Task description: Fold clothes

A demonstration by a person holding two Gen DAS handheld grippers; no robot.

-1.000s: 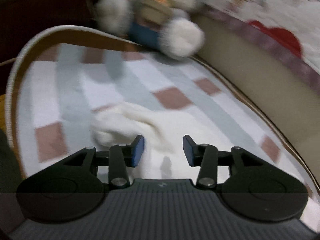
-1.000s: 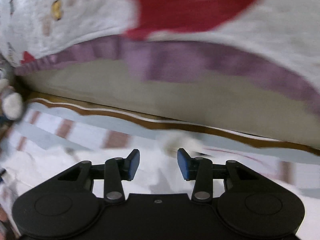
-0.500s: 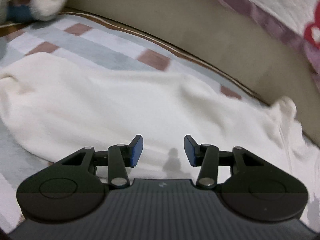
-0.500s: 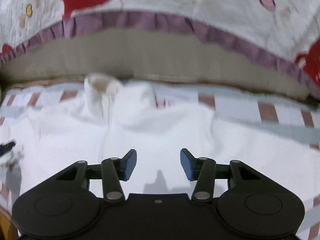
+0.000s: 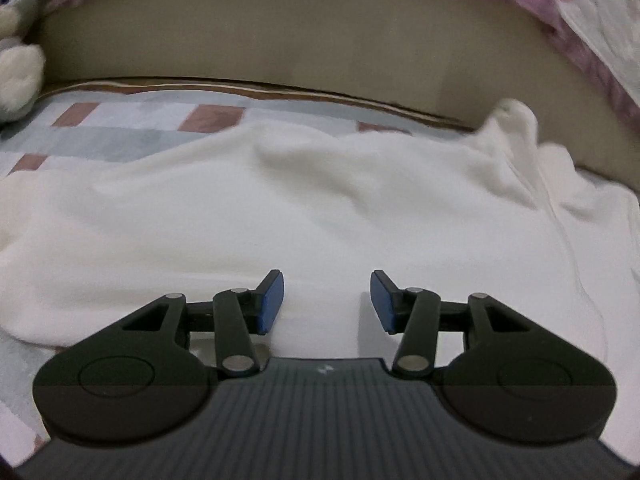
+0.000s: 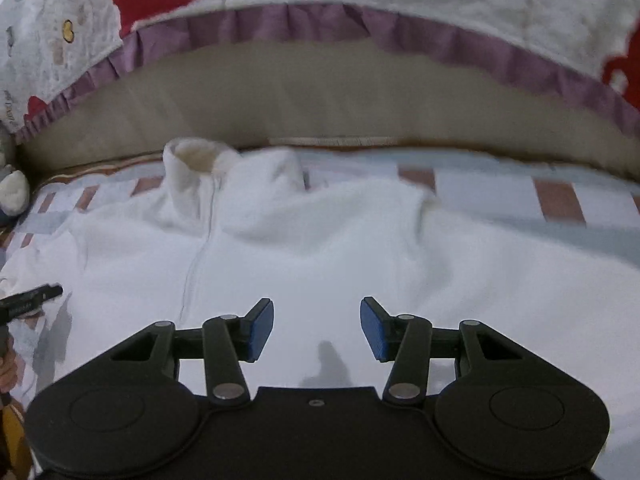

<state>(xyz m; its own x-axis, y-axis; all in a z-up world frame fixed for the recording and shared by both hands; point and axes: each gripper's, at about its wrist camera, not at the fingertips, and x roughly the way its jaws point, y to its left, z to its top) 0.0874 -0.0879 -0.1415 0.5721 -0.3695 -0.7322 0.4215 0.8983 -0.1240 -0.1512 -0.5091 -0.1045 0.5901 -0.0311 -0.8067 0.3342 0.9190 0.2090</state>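
Observation:
A white fleece garment (image 5: 280,208) lies spread over a checked cover, collar (image 5: 514,120) at the far right in the left wrist view. In the right wrist view the same garment (image 6: 320,248) shows its collar (image 6: 192,156) at the far left and a front zip line running down. My left gripper (image 5: 326,300) hovers open over the garment's near part, nothing between its blue pads. My right gripper (image 6: 317,330) is also open above the white cloth, holding nothing. The left tool's tip (image 6: 36,298) pokes in at the left edge of the right wrist view.
The checked cover (image 5: 140,128) of grey, white and brown squares lies under the garment. A beige padded wall (image 6: 320,96) rises behind, topped by a quilt with purple frill (image 6: 280,24). A plush toy (image 5: 16,76) sits at the far left.
Both views have swung toward the beige wall and steadied. The left view panned from the plush toy onto the garment; the right now looks squarely over collar and zip. Both grippers stayed open.

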